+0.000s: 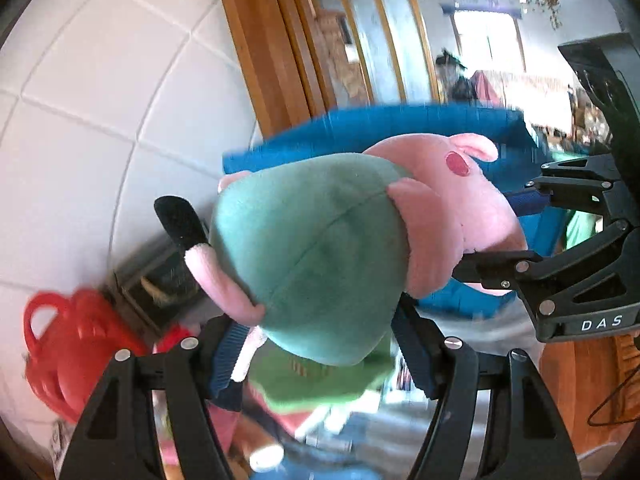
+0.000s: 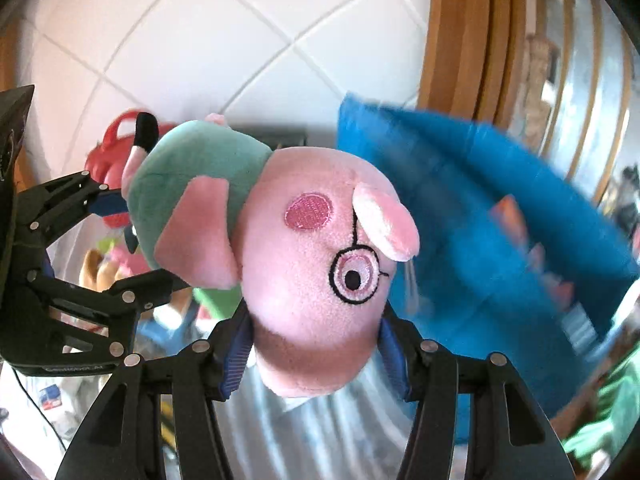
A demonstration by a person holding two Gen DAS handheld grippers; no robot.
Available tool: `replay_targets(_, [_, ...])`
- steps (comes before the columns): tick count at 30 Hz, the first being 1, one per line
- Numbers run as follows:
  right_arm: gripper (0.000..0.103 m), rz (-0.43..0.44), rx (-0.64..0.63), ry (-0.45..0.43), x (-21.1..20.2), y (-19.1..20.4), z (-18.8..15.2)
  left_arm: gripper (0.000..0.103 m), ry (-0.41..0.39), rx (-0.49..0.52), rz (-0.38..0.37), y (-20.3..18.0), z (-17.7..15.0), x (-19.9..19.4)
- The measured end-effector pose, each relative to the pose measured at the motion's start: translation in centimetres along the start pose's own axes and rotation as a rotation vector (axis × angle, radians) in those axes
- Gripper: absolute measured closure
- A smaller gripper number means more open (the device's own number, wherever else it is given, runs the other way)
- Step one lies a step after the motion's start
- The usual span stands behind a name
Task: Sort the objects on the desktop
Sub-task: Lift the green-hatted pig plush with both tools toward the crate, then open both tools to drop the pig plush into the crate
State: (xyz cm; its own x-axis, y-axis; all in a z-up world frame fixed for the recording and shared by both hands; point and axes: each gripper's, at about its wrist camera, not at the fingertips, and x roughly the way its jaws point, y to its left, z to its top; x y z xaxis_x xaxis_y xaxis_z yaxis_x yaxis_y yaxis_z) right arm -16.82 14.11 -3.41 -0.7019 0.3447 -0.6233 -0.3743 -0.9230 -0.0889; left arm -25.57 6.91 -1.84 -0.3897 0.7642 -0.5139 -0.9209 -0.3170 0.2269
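So, from the left wrist view, the left gripper (image 1: pixel 316 344) has its two fingers squeezed on the green body of the pig (image 1: pixel 320 256), one blue pad on each side of the round bottom end. The pig is up in the air, not on any desk. Its long way runs from the black foot at the left, through the green body, to the pink head at the right. The right gripper (image 1: pixel 516 232) comes in from the right side and its fingers are on the head. Behind the head is a blue bin (image 1: pixel 360 128), and a red basket (image 1: pixel 68 352) sits low at the left, well apart from the pig. From the right wrist view, the right gripper (image 2: pixel 316 344) is closed part way on the pink head, with a pad pressed into each side of the soft snout end. The pig (image 2: pixel 304 248) stretches away up and left, and the left gripper (image 2: pixel 108 240) has the green end over there. The blue bin (image 2: pixel 480 216) is just to the right of the head, so the right gripper is nearer to it. I think the pig goes into that bin head first, and the left gripper should let go before that. The bin is blurry, so I cannot tell how close its rim is.
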Motion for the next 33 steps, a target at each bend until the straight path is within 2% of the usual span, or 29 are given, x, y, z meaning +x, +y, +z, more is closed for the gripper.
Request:
replay_targets(6, [0.047, -0.062, -0.014, -0.101, -3.6, -5.1, 4.7, 0.034, -0.097, 0.011, -0.012, -1.4, 7.9, 0.9])
replay_targets(12, [0.047, -0.118, 0.001, -0.119, -3.9, -11.8, 7.5, 0.034, -0.105, 0.024, -0.049, -4.3, 14.4, 5.2])
replay_targets(21, [0.047, -0.135, 0.097, -0.029, -1.4, -23.4, 6.7, 0.034, -0.001, 0.092, -0.129, -11.4, 20.8, 13.9])
replay_targets(26, [0.046, -0.126, 0.162, 0.031, 0.7, -28.6, 4.9, 0.033, 0.077, 0.130, -0.152, -15.2, 22.2, 17.2])
replay_targets(33, [0.042, -0.108, 0.216, 0.088, 2.5, -32.6, 3.3, 0.029, 0.197, 0.158, -0.153, -17.7, 22.7, 19.8])
